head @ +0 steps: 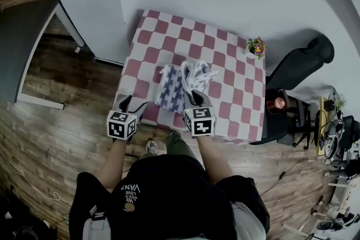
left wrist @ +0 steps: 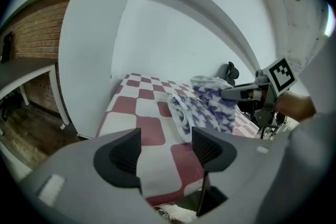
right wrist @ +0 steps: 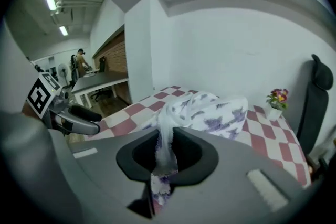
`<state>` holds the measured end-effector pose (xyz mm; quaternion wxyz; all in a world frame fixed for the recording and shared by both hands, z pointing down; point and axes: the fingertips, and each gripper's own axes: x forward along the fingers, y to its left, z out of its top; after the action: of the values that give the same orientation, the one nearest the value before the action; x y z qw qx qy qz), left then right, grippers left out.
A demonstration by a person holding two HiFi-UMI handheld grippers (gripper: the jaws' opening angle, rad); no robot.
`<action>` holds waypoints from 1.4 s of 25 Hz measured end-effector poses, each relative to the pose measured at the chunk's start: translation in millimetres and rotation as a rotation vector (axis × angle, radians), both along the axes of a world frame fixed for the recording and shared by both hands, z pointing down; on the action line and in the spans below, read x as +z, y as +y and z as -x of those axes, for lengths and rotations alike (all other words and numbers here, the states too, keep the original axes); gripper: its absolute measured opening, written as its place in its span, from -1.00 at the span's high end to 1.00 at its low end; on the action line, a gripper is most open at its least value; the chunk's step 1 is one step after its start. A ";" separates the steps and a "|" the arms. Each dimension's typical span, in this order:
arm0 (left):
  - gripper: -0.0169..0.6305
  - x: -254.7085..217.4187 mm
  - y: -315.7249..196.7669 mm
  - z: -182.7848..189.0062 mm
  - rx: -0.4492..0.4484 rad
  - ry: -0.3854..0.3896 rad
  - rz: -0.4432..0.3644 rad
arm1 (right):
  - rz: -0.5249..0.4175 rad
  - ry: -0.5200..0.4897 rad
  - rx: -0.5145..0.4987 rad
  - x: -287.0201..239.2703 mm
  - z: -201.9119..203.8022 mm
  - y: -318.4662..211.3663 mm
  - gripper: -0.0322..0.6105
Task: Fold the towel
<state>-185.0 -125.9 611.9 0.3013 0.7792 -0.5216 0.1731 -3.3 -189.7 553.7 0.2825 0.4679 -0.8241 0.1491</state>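
The white towel (head: 173,89) with a blue-purple print lies bunched on the red-and-white checked table (head: 239,101), near its front edge. My right gripper (head: 196,96) is shut on a strip of the towel (right wrist: 202,113), which runs down between its pads (right wrist: 167,153), and part of the cloth is lifted off the table. My left gripper (head: 126,103) hovers over the table's front left corner, left of the towel (left wrist: 202,107). It stands open (left wrist: 165,148) with only the checked cloth showing in the gap. The right gripper (left wrist: 239,93) shows across the towel in the left gripper view.
A small pot of flowers (head: 257,48) stands at the table's far right corner. A black chair (head: 304,62) sits right of the table, against the white wall. A white pillar (head: 84,3) rises at the table's left. Wooden floor (head: 62,121) surrounds the front.
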 end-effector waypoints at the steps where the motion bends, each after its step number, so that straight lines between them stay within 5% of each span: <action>1: 0.08 0.4 5.9 3.4 -0.007 0.003 0.004 | 0.010 0.033 -0.043 4.8 15.7 2.5 0.76; 6: 0.08 2.5 31.7 18.4 -0.040 0.007 0.015 | 0.111 0.230 -0.262 50.6 75.6 27.2 0.65; 10: 0.08 2.9 43.6 24.6 -0.053 0.008 0.015 | 0.177 0.213 -0.384 71.5 108.9 52.4 0.10; 16: 0.08 -8.9 52.4 35.7 -0.073 0.009 -0.015 | 0.130 0.241 -0.436 76.6 117.1 71.0 -0.05; 28: 0.09 -62.7 43.9 -10.5 0.032 0.010 -0.188 | -0.156 -0.046 -0.176 -31.0 54.5 61.1 0.01; 35: 0.09 -108.5 46.6 -59.8 0.049 -0.034 -0.346 | -0.253 -0.120 -0.114 -66.8 -5.4 77.7 0.44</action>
<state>-125.2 -79.4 503.3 0.1496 0.8288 -0.5296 0.1013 2.1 -111.9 486.9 0.1795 0.4426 -0.8768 0.0556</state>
